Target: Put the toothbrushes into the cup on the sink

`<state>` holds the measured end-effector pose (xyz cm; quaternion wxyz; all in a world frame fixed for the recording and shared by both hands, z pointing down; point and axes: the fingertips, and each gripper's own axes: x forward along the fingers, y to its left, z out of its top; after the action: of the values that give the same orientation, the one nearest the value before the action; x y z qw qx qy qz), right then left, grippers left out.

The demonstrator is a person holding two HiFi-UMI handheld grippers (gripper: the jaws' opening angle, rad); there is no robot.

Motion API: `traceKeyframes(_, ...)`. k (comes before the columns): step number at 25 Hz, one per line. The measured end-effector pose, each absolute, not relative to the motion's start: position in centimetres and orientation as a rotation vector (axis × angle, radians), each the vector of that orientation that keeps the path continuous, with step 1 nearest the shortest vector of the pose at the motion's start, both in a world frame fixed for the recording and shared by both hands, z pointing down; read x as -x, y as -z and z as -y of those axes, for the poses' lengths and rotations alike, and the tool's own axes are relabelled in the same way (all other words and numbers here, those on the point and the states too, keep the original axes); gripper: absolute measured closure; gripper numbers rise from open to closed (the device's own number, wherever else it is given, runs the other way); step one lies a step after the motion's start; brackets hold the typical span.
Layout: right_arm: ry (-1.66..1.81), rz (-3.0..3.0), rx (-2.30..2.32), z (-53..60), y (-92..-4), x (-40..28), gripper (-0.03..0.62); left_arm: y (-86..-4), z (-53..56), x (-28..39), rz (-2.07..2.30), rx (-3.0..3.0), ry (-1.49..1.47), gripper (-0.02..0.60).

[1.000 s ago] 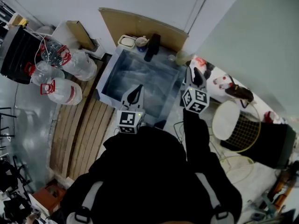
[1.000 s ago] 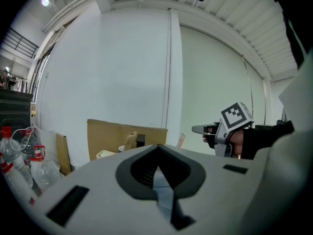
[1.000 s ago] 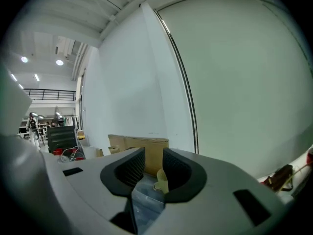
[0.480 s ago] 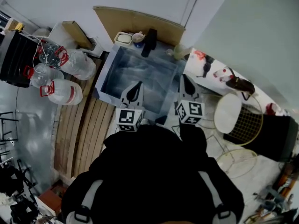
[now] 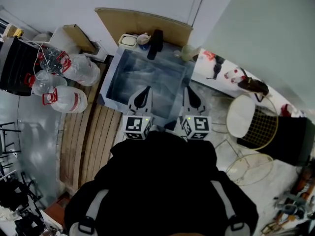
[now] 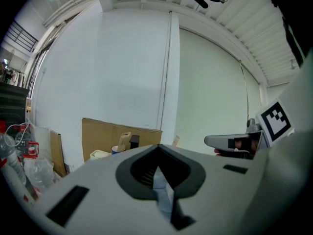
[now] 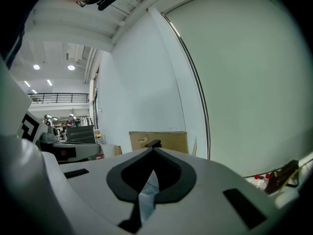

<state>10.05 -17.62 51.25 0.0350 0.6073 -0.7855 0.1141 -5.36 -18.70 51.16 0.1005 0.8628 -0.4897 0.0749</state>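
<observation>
The steel sink (image 5: 114, 72) lies ahead of me. On its back rim stand a blue-and-white cup (image 5: 143, 39), a dark bottle (image 5: 156, 44) and a white dish (image 5: 127, 40). A pale translucent cup (image 5: 187, 53) stands at the back right corner. I cannot make out a toothbrush in any view. My left gripper (image 5: 144, 91) is shut and empty over the sink's near edge. My right gripper (image 5: 188, 90) hangs beside it, its jaws just closed with nothing between them. In the gripper views both the left gripper (image 6: 157, 147) and the right gripper (image 7: 153, 151) show their jaw tips meeting. The blue cup (image 6: 115, 149) shows beyond the left one.
Large water jugs (image 5: 69, 68) and a black rack (image 5: 15, 58) stand left of the sink, with wooden slats (image 5: 91, 132) on the floor. A cardboard sheet (image 5: 142, 22) leans behind the sink. To the right are a red-patterned counter (image 5: 224, 73) and a white stool with a wire basket (image 5: 248, 127).
My right gripper has pulled back from the counter by the translucent cup towards me, and its jaws have gone from open to shut. The left gripper has stayed put.
</observation>
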Motion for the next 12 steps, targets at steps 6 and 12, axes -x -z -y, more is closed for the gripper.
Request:
traceKeyframes(6, -0.326, 2.415, -1.872, 16.82, -51.07, -9.83, 0.592, -51.3, 18.27, 5.54, 1.445, -2.558, -0.218, 0.58)
traceKeyframes(12, -0.352, 2.394, -1.905, 16.55, -51.35, -10.42, 0.592, -51.97, 18.08, 5.71, 1.44, -2.547, -0.224, 0.58)
